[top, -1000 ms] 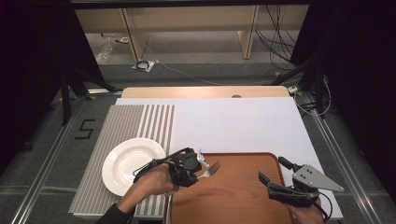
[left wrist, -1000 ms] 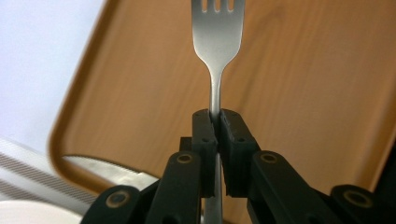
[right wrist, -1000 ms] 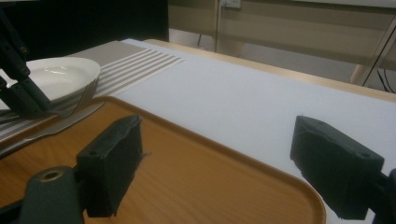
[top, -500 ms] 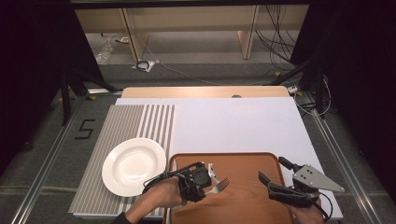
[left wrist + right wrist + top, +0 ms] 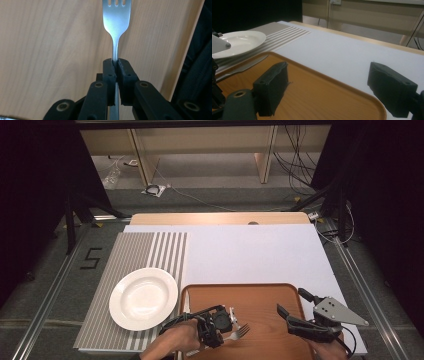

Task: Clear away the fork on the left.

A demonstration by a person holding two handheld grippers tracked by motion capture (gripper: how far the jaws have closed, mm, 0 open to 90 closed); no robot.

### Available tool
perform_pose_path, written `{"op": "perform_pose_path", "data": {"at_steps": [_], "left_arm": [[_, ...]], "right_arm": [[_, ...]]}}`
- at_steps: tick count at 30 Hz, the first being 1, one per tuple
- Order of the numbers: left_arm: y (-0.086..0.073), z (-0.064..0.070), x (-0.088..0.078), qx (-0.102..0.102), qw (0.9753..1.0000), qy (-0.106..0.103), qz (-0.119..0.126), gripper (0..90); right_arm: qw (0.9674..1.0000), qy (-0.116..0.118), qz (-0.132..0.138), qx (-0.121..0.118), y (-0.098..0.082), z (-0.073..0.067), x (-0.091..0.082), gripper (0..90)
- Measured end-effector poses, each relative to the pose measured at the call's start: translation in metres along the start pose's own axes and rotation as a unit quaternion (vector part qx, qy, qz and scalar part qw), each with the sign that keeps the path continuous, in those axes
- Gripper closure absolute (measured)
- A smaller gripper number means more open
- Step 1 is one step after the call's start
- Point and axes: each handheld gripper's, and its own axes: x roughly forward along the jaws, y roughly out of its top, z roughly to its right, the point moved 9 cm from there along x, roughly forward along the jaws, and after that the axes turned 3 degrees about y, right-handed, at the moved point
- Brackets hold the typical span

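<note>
A silver fork (image 5: 240, 332) (image 5: 116, 20) sticks out of my left gripper (image 5: 228, 324) (image 5: 115, 67). Its jaws are shut on the fork's handle, with the tines pointing away over the brown wooden tray (image 5: 260, 292) (image 5: 50, 50). I cannot tell whether the fork touches the tray. A hand holds this gripper at the tray's near left part. My right gripper (image 5: 291, 301) (image 5: 332, 85) is at the tray's near right corner. It stands wide open, with nothing between its black pads (image 5: 272, 87).
A white plate (image 5: 143, 297) (image 5: 239, 41) rests on a striped grey placemat (image 5: 150, 250) left of the tray. A knife (image 5: 242, 67) lies along the tray's left side. A white mat (image 5: 250, 250) covers the table beyond the tray.
The left gripper has carried the fork nearer to the table's front edge, slightly right and lower over the tray. The right gripper has stayed in place.
</note>
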Motion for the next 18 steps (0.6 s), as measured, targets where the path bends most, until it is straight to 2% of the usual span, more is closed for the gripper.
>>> {"op": "perform_pose_path", "data": {"at_steps": [14, 18], "left_arm": [[-0.005, 0.008, 0.012, -0.007, 0.9997, -0.012, -0.022, 84.4], [-0.007, 0.010, 0.017, -0.002, 0.9994, -0.007, -0.034, 84.3]], "right_arm": [[1.0000, -0.001, 0.003, 0.001, 0.000, 0.000, 0.001, 17.8], [1.0000, 0.000, 0.004, 0.001, 0.000, 0.001, 0.001, 17.8]]}}
